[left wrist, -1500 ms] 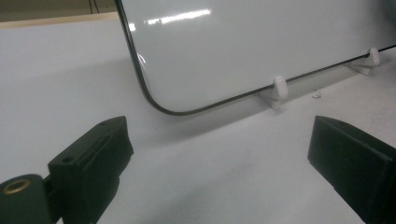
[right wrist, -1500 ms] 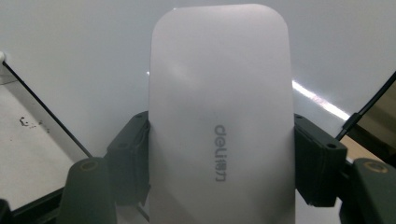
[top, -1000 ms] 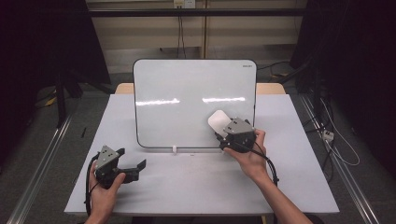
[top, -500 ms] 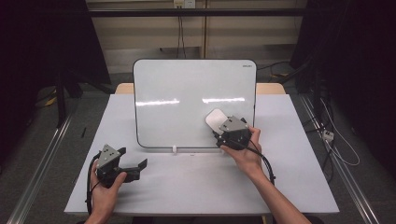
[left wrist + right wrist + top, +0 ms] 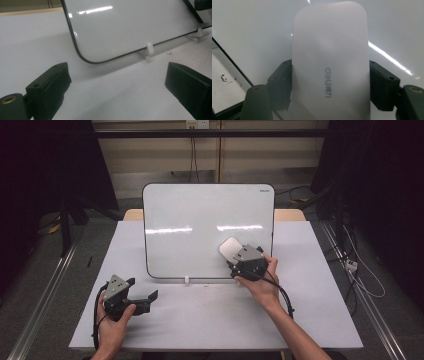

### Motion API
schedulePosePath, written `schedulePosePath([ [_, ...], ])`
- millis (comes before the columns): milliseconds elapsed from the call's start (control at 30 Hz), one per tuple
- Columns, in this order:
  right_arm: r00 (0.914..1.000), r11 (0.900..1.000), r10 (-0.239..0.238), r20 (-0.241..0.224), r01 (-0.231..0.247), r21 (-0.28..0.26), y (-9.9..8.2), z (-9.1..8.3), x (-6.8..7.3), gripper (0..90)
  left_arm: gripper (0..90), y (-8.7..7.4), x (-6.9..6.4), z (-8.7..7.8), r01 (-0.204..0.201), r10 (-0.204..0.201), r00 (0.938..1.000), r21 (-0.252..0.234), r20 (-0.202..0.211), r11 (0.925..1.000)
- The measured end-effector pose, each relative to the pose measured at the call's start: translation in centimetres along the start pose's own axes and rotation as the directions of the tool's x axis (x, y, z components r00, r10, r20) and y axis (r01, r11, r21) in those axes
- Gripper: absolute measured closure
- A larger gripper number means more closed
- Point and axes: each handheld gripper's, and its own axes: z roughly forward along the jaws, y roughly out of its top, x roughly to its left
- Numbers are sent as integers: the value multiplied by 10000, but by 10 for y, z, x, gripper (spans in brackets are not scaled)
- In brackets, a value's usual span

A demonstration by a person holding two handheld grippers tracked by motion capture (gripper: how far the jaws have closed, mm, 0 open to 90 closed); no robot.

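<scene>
A white eraser sits between the jaws of the right hand-held gripper, its flat face against the lower right part of the whiteboard that stands propped on the counter. In the right gripper view the eraser rises between the two black jaws, its grey maker's mark facing the camera; the left jaw meets its edge, while the right jaw stands just beside the other edge, and a firm grip cannot be confirmed. The jaws have just been opening a little, with the eraser between them. The person's right hand wraps the tool from below, near the board's bottom edge.

The left hand-held gripper rests low on the counter in front of the board's lower left corner, well apart from the eraser, its jaws spread wide with nothing between them. In the left gripper view the board leans back on small white feet.

Against the frames from a second earlier, the eraser and right hand-held gripper sit slightly lower and further left on the board. The left hand-held gripper has kept its place.
</scene>
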Motion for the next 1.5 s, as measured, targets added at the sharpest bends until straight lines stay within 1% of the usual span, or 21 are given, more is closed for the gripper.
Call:
schedulePosePath([
  [167,9999,9999,104,-123,-105,-39,0,0,-2,291,58,0,0,1,65,-65,10000,-14,-7,10000],
  [367,9992,9996,265,-297,-268,-87,-1,-1,-3,267,58,0,-1,2,5,-5,10000,13,-5,10000],
  [600,9984,9989,452,-327,-454,-63,-2,-3,-6,222,58,0,0,2,39,-39,10000,-31,41,10000],
  [733,9988,9991,411,-270,-414,-87,0,-4,-6,203,58,0,0,3,55,-55,10000,15,77,10000],
  [867,9986,9988,462,-269,-465,-128,-1,-3,-6,189,58,0,-1,1,-30,30,10000,10,61,10000],
  [967,9982,9987,484,-347,-489,-137,-1,-3,-5,179,58,0,0,2,96,-96,9999,-12,46,10000],
  [1067,9981,9985,438,-423,-451,-301,1,-3,-5,146,58,0,0,2,-10,10,10000,50,87,10000],
  [1200,9957,9969,655,-653,-681,-386,2,-5,-4,94,58,0,-2,2,4,-3,9999,-28,128,10000],
  [1267,9958,9970,642,-652,-668,-387,2,-5,-5,92,58,0,-1,1,8,-8,9999,8,110,10000],
  [1300,9954,9964,696,-663,-726,-440,2,-6,-5,89,58,0,-1,1,58,-57,9999,-19,108,10000],
  [1367,9930,9944,857,-812,-902,-541,2,-6,-7,84,58,0,0,1,1,-1,10000,-1,79,10000],
  [1433,9937,9946,840,-745,-882,-552,2,-7,-7,84,58,0,0,0,9,-9,10000,-15,82,10000],
  [1467,9935,9945,821,-782,-867,-579,3,-8,-7,83,58,0,0,1,-3,3,10000,4,70,10000],
  [1500,9932,9943,850,-801,-897,-576,3,-8,-7,85,58,-1,0,1,69,-69,9999,-1,109,10000],
])
